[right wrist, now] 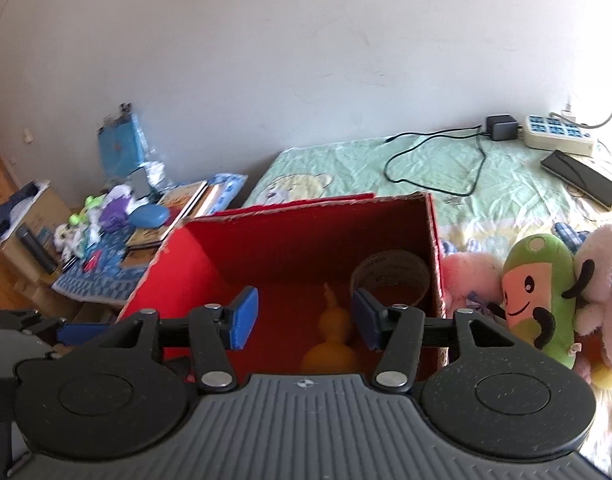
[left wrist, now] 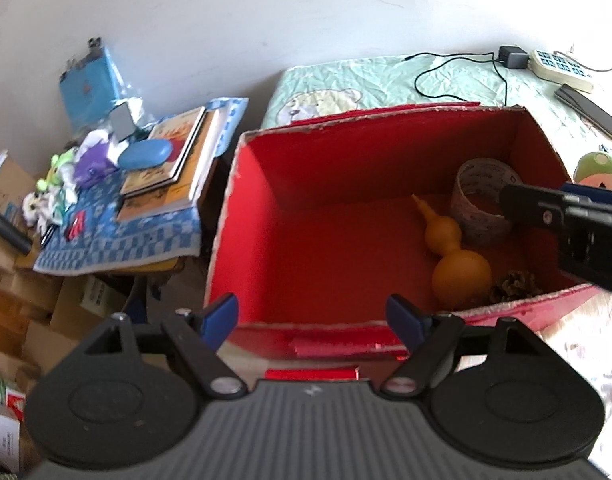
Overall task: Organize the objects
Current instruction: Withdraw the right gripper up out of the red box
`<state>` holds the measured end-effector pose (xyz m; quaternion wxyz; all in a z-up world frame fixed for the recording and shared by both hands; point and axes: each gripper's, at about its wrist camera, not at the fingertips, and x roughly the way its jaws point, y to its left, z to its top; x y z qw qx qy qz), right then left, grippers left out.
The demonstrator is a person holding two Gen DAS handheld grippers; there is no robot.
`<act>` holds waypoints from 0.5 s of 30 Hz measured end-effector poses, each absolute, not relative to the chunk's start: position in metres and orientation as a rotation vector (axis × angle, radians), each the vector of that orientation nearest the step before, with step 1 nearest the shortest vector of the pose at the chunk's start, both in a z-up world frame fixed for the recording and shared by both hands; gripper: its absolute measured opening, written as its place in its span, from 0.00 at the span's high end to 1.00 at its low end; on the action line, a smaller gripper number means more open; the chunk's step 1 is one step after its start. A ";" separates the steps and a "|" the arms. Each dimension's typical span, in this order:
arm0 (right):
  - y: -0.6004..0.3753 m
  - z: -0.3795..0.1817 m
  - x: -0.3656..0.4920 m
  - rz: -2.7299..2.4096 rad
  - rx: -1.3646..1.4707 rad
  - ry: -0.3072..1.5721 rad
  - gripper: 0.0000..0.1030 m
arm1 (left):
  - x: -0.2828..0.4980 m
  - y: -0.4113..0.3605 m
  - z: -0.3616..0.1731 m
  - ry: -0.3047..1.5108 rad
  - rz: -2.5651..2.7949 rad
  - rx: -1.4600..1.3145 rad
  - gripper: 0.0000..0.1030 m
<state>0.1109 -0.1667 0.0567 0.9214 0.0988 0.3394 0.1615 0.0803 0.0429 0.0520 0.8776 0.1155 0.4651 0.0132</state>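
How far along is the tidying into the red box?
Done: gourd, tape roll and pine cone lie inside the red box. In hand: nothing; left tool and right tool are open. Left: green plush and pink plush beside it.

— Inside the one red cardboard box point(left wrist: 258, 216), frame centre?
— One orange gourd point(left wrist: 453, 256), one tape roll point(left wrist: 481, 204), one pine cone point(left wrist: 513, 286).
— Right of frame?
— One green plush toy point(right wrist: 541, 292), two pink plush toys point(right wrist: 471, 276).

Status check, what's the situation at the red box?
Left tongs open, empty. Right tongs open, empty, over box. Gourd, tape roll inside. Nothing blocking.
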 end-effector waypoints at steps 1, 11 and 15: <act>-0.166 0.058 0.109 0.346 0.196 0.699 0.42 | 0.077 0.043 0.054 0.970 0.033 0.235 0.19; -0.168 0.067 0.082 0.480 0.167 0.691 0.38 | 0.049 0.040 0.061 0.976 0.071 0.185 0.19; -0.174 0.064 0.074 0.524 0.186 0.713 0.43 | 0.038 0.033 0.056 0.984 0.083 0.186 0.19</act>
